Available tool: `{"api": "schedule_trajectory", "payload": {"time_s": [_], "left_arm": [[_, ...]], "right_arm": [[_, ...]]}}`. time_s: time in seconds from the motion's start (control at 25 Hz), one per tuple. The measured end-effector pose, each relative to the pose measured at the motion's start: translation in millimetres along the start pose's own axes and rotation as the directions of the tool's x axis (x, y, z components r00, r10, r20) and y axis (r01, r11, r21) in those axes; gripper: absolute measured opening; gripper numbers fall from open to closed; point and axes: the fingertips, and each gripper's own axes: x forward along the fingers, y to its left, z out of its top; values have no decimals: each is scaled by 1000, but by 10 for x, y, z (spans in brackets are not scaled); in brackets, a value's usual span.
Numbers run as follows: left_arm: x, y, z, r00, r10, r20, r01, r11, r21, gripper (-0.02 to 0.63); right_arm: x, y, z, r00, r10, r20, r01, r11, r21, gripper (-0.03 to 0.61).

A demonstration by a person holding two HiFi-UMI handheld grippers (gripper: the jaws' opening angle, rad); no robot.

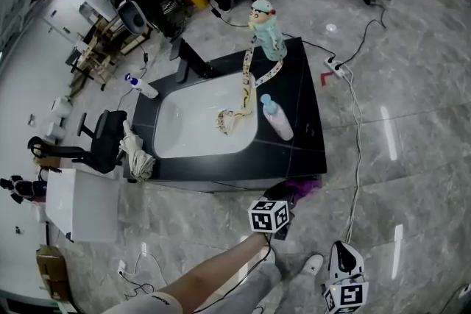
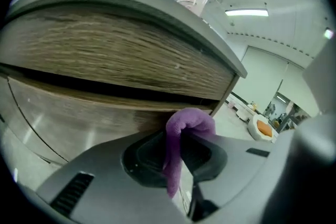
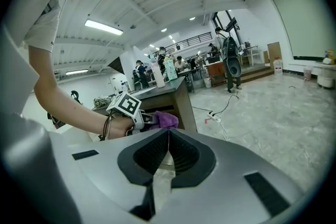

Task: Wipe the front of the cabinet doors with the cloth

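The purple cloth (image 2: pixel 181 136) is clamped in my left gripper (image 2: pixel 176 149), bunched at the tip and pressed against the wood-grain cabinet door (image 2: pixel 79 113). From the head view the left gripper (image 1: pixel 283 206) sits at the cabinet's front right corner, with the cloth (image 1: pixel 303 189) showing purple there. The right gripper view also catches the cloth (image 3: pixel 165 120) against the cabinet (image 3: pixel 181 105). My right gripper (image 3: pixel 168 136) is shut with nothing in it, held low and away from the cabinet; in the head view the right gripper (image 1: pixel 346 276) hangs over the floor.
A black countertop (image 1: pixel 305 114) holds a white basin (image 1: pixel 191 121), a pink soap bottle (image 1: pixel 277 118) and a figurine (image 1: pixel 266 29). A power strip and cable (image 1: pixel 335 68) lie on the marble floor. An office chair (image 1: pixel 103 140) stands left. My shoe (image 1: pixel 312 265) is near the right gripper.
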Motion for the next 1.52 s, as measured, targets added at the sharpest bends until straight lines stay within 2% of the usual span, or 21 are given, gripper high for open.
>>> {"api": "schedule_trajectory", "payload": {"time_s": [0.2,0.4,0.68,0.84,0.96,1.12,1.28,1.4,1.52], "left_arm": [[-54,308,-85,999,11,-35,-13,999,-47,57],[-234,800,-158,997,37,-65,-43,995,-85,57],[-645,1657,-192,991,107,-82,-114,990,-79,57],[-841,2072,-189,987,140,-79,-146,987,-73,57],[-993,2362,-184,980,194,-51,-199,972,-123,57],[-1170,2709,-219,959,284,-26,-283,938,-199,57],[-1216,2783,-200,946,325,-9,-324,939,-119,57],[-1256,2694,-248,928,371,15,-365,920,-144,57],[-1176,2318,-367,933,359,11,-354,924,-143,57]], "right_arm": [[232,297,-39,1000,20,-18,-21,1000,-13,28],[542,730,-26,996,77,-52,-79,996,-42,28],[996,1257,16,981,157,-110,-168,981,-96,28],[1234,1531,94,973,203,-109,-217,968,-130,28],[1344,1637,178,968,227,-107,-241,959,-150,28],[1376,1588,146,961,243,-130,-261,954,-149,28],[1438,1491,23,949,280,-145,-299,945,-135,28],[1367,1376,12,935,319,-152,-340,930,-138,28],[1206,1117,-10,933,323,-159,-343,931,-125,28]]}}
